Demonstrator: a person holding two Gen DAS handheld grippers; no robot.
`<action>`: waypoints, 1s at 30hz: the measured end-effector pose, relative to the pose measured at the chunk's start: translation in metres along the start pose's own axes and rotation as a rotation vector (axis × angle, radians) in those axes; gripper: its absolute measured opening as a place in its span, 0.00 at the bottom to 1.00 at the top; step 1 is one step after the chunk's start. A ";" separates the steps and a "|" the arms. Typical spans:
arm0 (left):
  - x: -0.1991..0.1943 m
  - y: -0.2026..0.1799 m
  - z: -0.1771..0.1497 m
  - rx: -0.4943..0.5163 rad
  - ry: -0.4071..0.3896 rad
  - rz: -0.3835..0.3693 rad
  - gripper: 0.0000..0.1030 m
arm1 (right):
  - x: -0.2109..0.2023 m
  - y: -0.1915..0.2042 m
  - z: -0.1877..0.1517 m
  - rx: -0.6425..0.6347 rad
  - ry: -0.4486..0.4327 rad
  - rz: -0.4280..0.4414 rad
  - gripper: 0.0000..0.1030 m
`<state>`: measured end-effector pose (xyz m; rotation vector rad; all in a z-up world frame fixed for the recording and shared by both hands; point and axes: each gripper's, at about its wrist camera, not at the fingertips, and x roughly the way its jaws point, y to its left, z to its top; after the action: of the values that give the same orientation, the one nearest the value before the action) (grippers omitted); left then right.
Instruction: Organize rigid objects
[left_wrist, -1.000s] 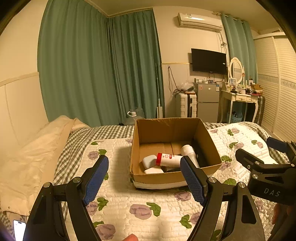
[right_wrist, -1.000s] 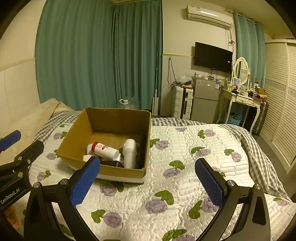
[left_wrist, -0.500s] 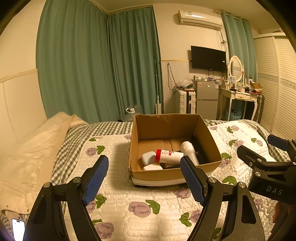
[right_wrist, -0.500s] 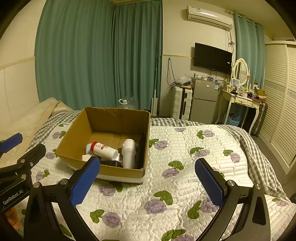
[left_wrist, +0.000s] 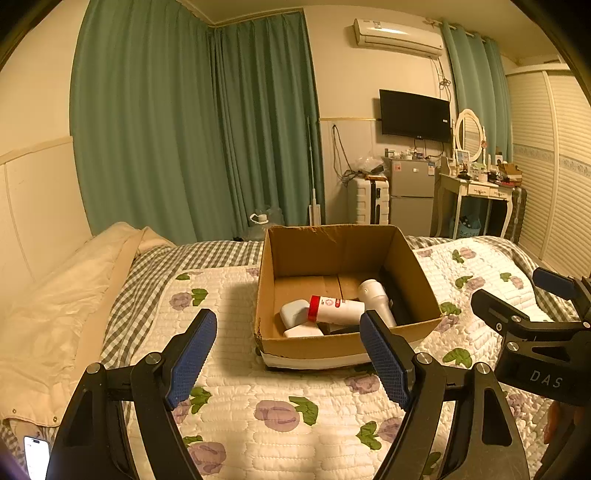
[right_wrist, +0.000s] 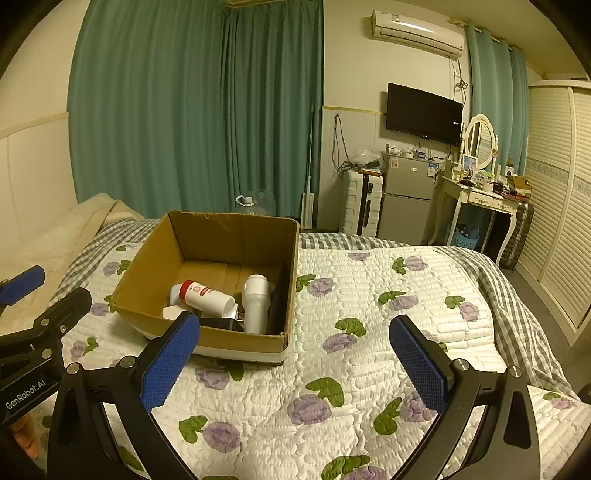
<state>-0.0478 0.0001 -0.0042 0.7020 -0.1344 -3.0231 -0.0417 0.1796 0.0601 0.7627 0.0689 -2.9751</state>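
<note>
An open cardboard box (left_wrist: 306, 243) (right_wrist: 140, 273) sits on the quilted bed. Inside lie a white bottle with a red cap (left_wrist: 334, 308) (right_wrist: 205, 295), a white cylinder (left_wrist: 375, 299) (right_wrist: 255, 302), a pale blue-white case (left_wrist: 293, 312) and a dark flat item (right_wrist: 221, 325). My left gripper (left_wrist: 288, 358) is open and empty, held above the quilt in front of the box. My right gripper (right_wrist: 295, 363) is open and empty, in front and to the right of the box.
A floral quilt (right_wrist: 369, 332) covers the bed, with a cream pillow (left_wrist: 55, 295) at the left. A phone (left_wrist: 37, 456) lies at the lower left. Beyond the bed stand a small fridge (right_wrist: 406, 199), a suitcase (right_wrist: 360, 206) and a dressing table (right_wrist: 476, 199).
Both grippers have drawn back and risen slightly, so the box sits a little farther away. Both stay open and empty. The items in the box have not moved.
</note>
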 end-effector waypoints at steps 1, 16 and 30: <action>0.000 0.000 0.000 -0.001 0.001 0.000 0.80 | 0.000 0.000 0.000 -0.001 0.000 0.001 1.00; 0.000 -0.001 0.000 -0.002 0.003 0.002 0.80 | 0.001 0.002 -0.002 -0.007 0.005 0.001 1.00; 0.000 -0.002 -0.001 -0.001 0.007 0.005 0.80 | 0.002 0.003 -0.003 -0.010 0.012 0.003 1.00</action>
<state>-0.0474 0.0017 -0.0051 0.7106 -0.1349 -3.0152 -0.0420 0.1765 0.0562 0.7787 0.0835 -2.9657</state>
